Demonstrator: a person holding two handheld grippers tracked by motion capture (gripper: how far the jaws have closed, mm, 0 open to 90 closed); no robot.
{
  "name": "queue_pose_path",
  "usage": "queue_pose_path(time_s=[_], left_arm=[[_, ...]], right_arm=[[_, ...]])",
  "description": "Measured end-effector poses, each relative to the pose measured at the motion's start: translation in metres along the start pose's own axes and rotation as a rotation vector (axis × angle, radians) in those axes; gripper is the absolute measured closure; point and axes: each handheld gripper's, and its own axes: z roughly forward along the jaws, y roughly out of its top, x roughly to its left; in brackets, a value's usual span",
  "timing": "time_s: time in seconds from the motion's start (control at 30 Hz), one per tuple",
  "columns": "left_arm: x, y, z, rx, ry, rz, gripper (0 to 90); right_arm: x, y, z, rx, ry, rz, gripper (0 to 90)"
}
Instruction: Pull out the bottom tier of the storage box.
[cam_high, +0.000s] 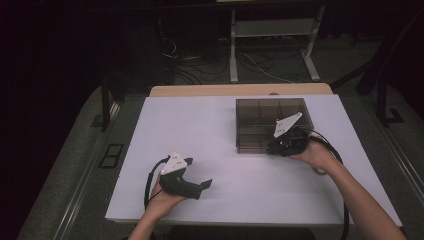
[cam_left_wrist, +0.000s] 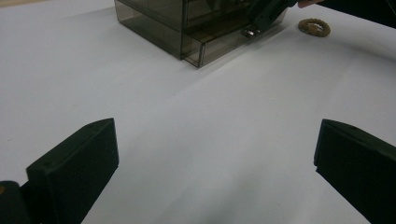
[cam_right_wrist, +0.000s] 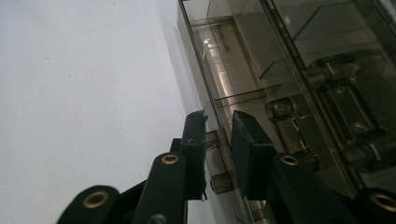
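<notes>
Left gripper (cam_high: 202, 186): I hold it low over the white table (cam_high: 200, 130), near the front edge; jaws spread wide, nothing between them.

Drawer box (cam_high: 260, 125): smoked clear plastic, divided into compartments, standing on the table's far right part. In the left gripper view one lower drawer (cam_left_wrist: 219, 44) stands pulled out a little.

Right gripper (cam_high: 280, 146): I have it at the box's front face; jaws nearly together around a small drawer knob (cam_right_wrist: 215, 139). I cannot tell whether the pads press on it.

Round tan ring (cam_left_wrist: 314, 27): lies on the table just beside the box.
</notes>
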Motion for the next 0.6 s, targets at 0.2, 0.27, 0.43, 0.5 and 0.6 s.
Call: queue_pose_path(time_s=[0.2, 0.27, 0.43, 0.5, 0.6], left_arm=[[0.000, 0.000, 0.000, 0.000, 0.000, 0.000, 0.0], [0.000, 0.000, 0.000, -0.002, 0.000, -0.003, 0.0], [0.000, 0.000, 0.000, -0.001, 0.000, -0.002, 0.0], [0.000, 0.000, 0.000, 0.001, -0.001, 0.000, 0.0], [0.000, 0.000, 0.000, 0.002, -0.001, 0.001, 0.0]], right_arm=[[-0.004, 0.001, 0.002, 0.012, 0.009, -0.013, 78.6], [-0.005, 0.002, 0.003, 0.014, 0.017, -0.012, 79.3], [-0.008, 0.001, 0.004, 0.020, 0.032, -0.014, 80.5], [-0.010, 0.001, 0.005, 0.022, 0.044, -0.020, 81.3], [-0.012, 0.001, 0.006, 0.027, 0.051, -0.021, 81.8]])
